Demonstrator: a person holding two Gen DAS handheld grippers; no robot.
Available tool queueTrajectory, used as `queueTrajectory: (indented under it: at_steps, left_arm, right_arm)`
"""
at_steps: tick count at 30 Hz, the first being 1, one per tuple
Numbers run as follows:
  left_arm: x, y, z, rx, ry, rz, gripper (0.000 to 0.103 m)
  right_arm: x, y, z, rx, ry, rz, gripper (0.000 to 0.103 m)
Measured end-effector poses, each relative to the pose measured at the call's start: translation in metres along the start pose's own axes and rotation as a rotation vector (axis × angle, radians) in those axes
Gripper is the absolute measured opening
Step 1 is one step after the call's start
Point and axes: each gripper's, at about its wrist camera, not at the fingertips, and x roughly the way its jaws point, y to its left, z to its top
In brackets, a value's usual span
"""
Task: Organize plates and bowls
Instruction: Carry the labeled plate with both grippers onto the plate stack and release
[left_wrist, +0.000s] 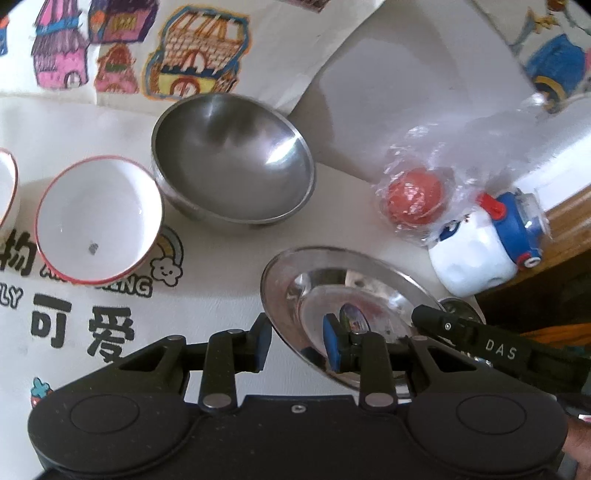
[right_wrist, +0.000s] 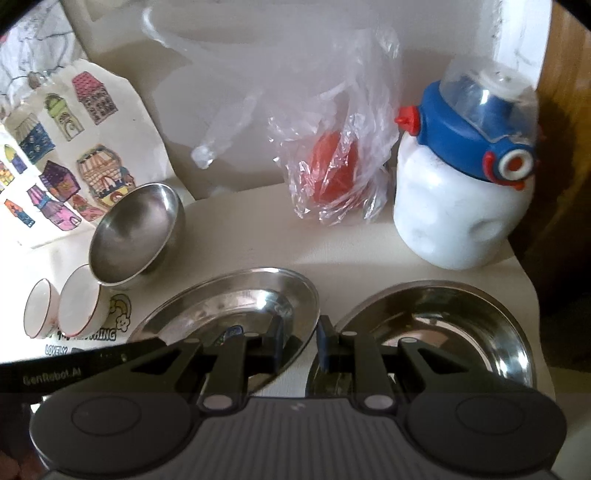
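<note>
Left claw (left_wrist: 297, 341) sits partly spread, its blue-padded fingers straddling the near rim of a shiny, mirror-polished steel plate (left_wrist: 291, 273) on the cream worktop (left_wrist: 229, 280), not pinching it. Right claw (right_wrist: 300, 345) is narrower, one finger over that same plate's edge and the other over a second steel plate (right_wrist: 461, 317) right beside it. Further back there's a brushed round steel bowl (left_wrist: 232, 158) and a glossy white red-rimmed bowl (left_wrist: 98, 219), plus crinkly clear plastic (right_wrist: 332, 147) around something red.
</note>
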Motion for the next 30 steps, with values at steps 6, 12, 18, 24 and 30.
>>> queueTrajectory:
  at_steps: [6, 12, 18, 24, 30]
  left_arm:
    - [-0.008, -0.01, -0.001, 0.068, -0.021, -0.024, 0.032]
    - [-0.016, -0.037, -0.004, 0.163, -0.074, -0.063, 0.032]
    - [-0.001, -0.071, -0.012, 0.234, -0.055, -0.114, 0.032]
    - [0.019, -0.102, -0.026, 0.32, -0.029, -0.152, 0.031]
    - [0.035, -0.121, -0.041, 0.396, -0.005, -0.169, 0.031]
  right_arm:
    - [-0.02, -0.01, -0.012, 0.04, -0.053, -0.011, 0.022]
    - [-0.047, -0.021, -0.019, 0.065, -0.147, -0.032, 0.023]
    - [-0.065, -0.048, -0.029, 0.122, -0.177, -0.101, 0.023]
    - [-0.075, -0.081, -0.048, 0.192, -0.173, -0.164, 0.023]
    - [-0.077, -0.101, -0.066, 0.245, -0.164, -0.196, 0.024]
